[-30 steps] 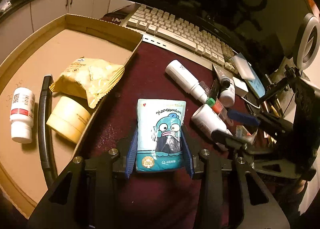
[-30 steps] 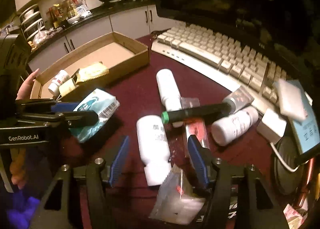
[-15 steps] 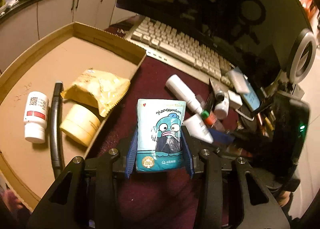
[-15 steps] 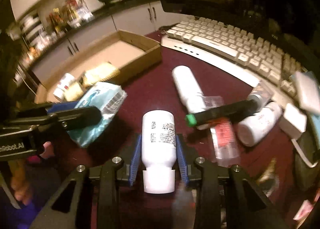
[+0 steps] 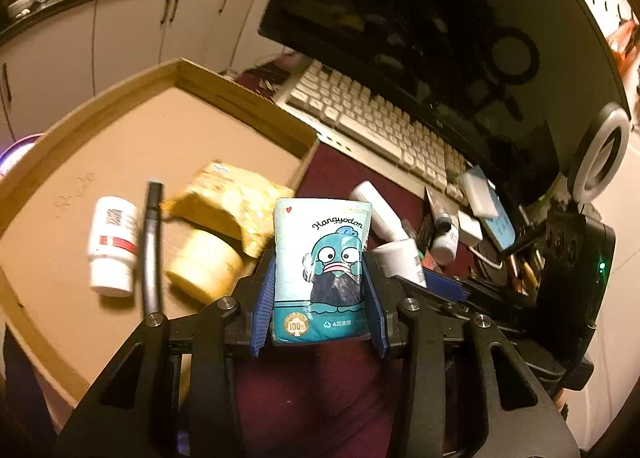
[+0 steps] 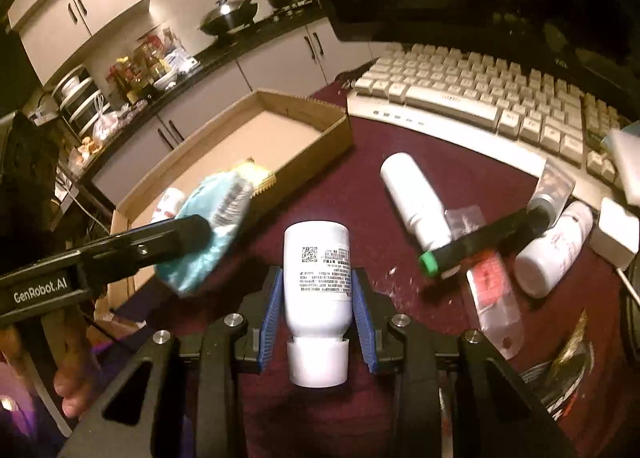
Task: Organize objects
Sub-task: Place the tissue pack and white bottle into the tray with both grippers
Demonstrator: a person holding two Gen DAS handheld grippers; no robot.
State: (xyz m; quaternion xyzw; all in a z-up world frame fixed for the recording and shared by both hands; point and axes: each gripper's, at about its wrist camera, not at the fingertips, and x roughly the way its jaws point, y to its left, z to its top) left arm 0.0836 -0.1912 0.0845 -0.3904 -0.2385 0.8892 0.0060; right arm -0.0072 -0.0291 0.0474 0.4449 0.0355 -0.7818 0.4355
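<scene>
We hold the tissue pack (image 5: 320, 270) clamped upright in our left tongs (image 5: 320, 290), nearer the box (image 5: 240, 98) up-left, while our right tongs (image 6: 316, 298) have just closed on the bottle (image 6: 316, 274), cap toward us.

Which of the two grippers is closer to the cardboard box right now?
Left. The left gripper, shut on the tissue pack, hangs at the cardboard box's near edge. The right gripper, clamping the white bottle, sits farther back over the maroon table.
</scene>
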